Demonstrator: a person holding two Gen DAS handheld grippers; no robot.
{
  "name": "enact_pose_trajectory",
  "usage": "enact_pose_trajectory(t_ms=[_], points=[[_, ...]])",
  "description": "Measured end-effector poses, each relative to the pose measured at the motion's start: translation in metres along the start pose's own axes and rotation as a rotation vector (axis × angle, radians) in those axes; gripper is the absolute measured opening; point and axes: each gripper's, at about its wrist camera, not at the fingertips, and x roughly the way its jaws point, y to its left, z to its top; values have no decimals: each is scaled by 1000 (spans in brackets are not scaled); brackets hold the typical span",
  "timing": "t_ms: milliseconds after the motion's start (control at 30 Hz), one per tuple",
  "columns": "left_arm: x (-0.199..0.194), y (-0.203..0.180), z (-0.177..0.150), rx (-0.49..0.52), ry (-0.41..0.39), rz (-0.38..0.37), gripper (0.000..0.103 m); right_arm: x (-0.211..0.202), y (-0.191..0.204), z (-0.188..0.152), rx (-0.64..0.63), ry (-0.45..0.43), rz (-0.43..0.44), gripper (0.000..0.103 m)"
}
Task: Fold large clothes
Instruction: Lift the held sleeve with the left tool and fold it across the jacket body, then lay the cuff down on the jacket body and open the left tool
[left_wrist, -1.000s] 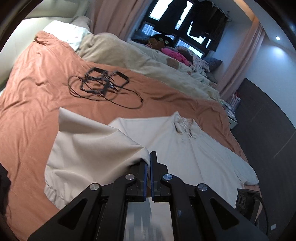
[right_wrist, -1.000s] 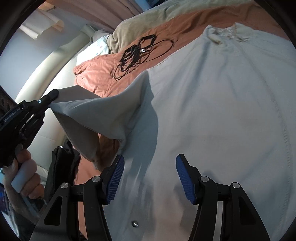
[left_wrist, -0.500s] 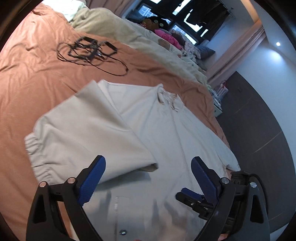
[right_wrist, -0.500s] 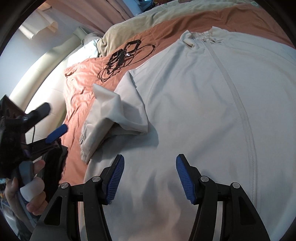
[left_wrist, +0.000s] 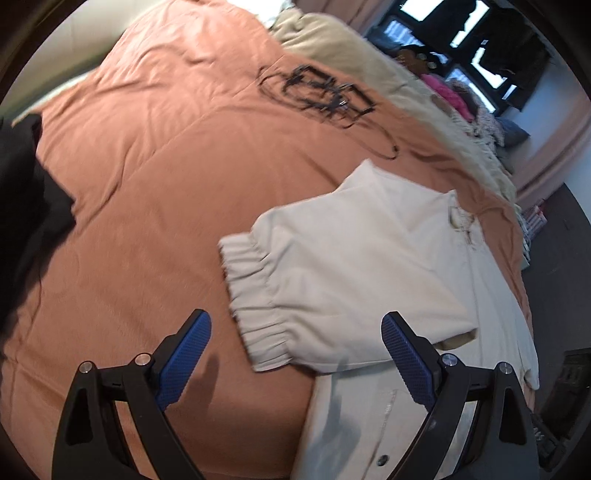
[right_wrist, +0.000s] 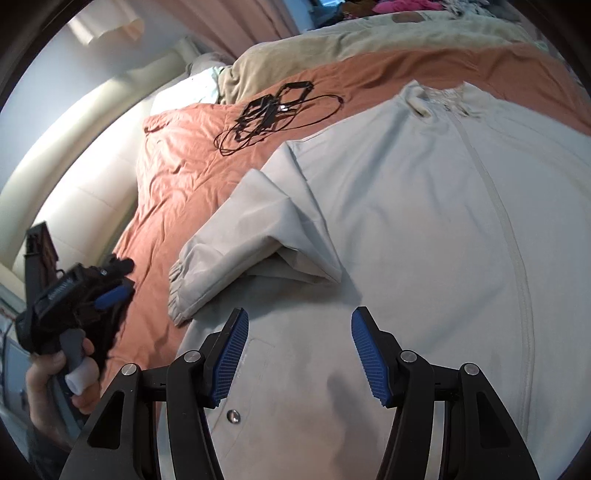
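Holding my left gripper (left_wrist: 295, 354) above the bed (left_wrist: 155, 192), jaws wide apart, nothing between the pads; they have just been opening, and the sleeve (left_wrist: 332, 273) they let go of now lies free below them. The blue pads straddle the sleeve's gathered cuff (left_wrist: 251, 295) without touching it.

The jacket (right_wrist: 424, 229) is pale cream and lies spread flat on the rust-coloured cover, front up, its centre seam running toward the collar (right_wrist: 439, 96) at the far side of the bed. The sleeve is folded inward across the chest, the cuff end pointing toward the near edge of the bed and hanging slightly past the jacket's side onto the cover. A pocket of shadow shows under the fold, so it is not pressed flat. A snap button (right_wrist: 233, 416) sits on the hem close to my right gripper.

My right gripper (right_wrist: 299, 354) hovers over the lower front of the jacket, jaws half spread, released, no cloth pinched. In the right wrist view my left hand (right_wrist: 62, 380) grips the handle of its tool off the bed's side edge.

A tangle of black cord (left_wrist: 325, 92) lies on the cover beyond the jacket, well apart from it. A beige blanket (left_wrist: 369, 62) runs along the far edge. Dark cloth (left_wrist: 26, 206) sits at the bed's left edge in the left view.
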Motion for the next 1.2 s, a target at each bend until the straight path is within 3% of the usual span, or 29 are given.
enact_pose_trajectory(t_ms=[133, 300, 367, 433, 467, 500, 667, 867, 1067, 1200], points=[[27, 17, -10, -42, 48, 16, 83, 4, 12, 16, -23, -8, 25, 59], [51, 18, -19, -71, 105, -26, 45, 14, 14, 40, 6, -29, 10, 59], [52, 11, -22, -38, 97, -6, 42, 24, 10, 49, 41, -25, 13, 59], [51, 5, -21, -8, 86, 20, 25, 40, 3, 54, 76, 12, 18, 44], [49, 3, -20, -3, 79, 31, 9, 48, -1, 54, 90, 38, 24, 18], [44, 1, -17, -2, 65, 28, 9, 57, -6, 51, 107, 77, 37, 6], [12, -32, 5, 83, -39, -6, 6, 53, -26, 30, 159, 69, 63, 6], [-24, -88, 31, 165, -124, -55, 5, 27, -43, 22, 175, 27, 59, 16], [-50, -151, 39, 254, -162, -102, 5, -17, -73, 26, 195, -56, 43, 67], [-58, -205, 40, 333, -181, -124, 5, -48, -101, 28, 223, -106, 40, 71]])
